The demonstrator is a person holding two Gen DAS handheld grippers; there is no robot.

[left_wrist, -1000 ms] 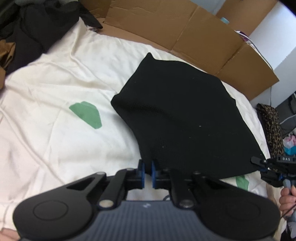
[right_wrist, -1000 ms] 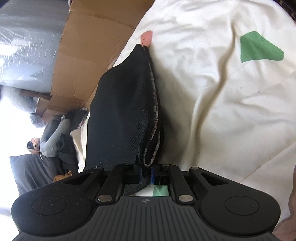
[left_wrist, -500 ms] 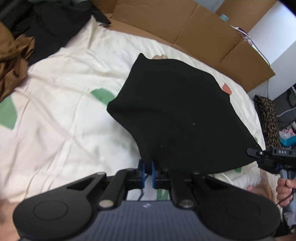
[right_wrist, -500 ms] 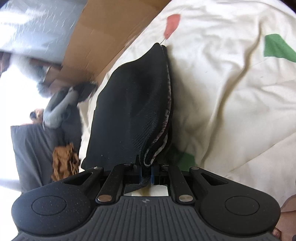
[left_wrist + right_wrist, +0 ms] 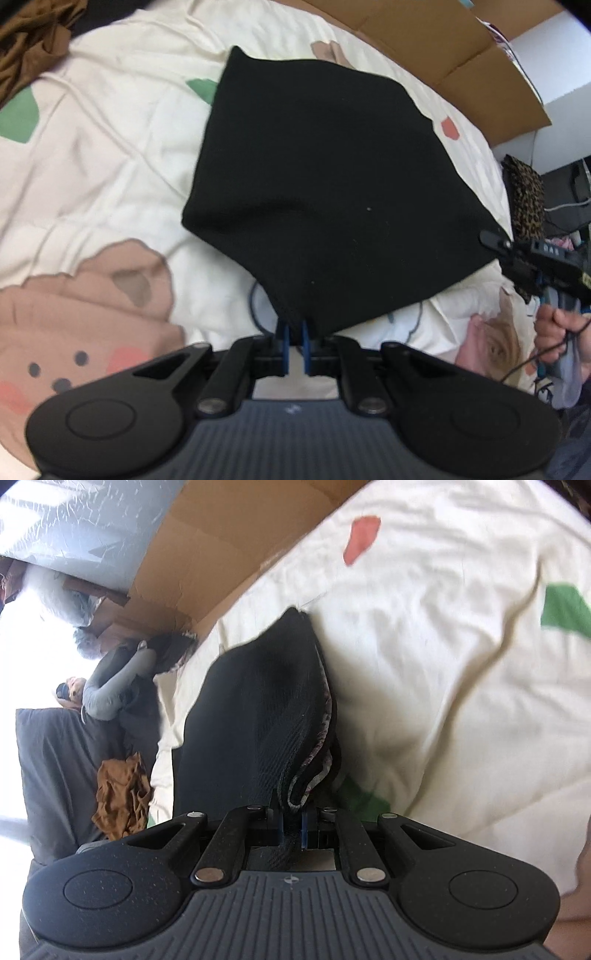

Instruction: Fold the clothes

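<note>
Spreading ahead of the left gripper [image 5: 294,334], a black garment [image 5: 332,184] is pinched at its near corner above the bed sheet [image 5: 110,147]; its far-right corner is clamped by the right gripper [image 5: 495,238]. In the right wrist view, the right gripper [image 5: 291,821] is closed on the garment's folded edge [image 5: 266,720].

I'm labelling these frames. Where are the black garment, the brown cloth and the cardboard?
black garment [image 5: 332,177]: left wrist view, middle of its panel.
brown cloth [image 5: 33,40]: left wrist view, crumpled folds.
cardboard [image 5: 207,554]: right wrist view, flat face.
</note>
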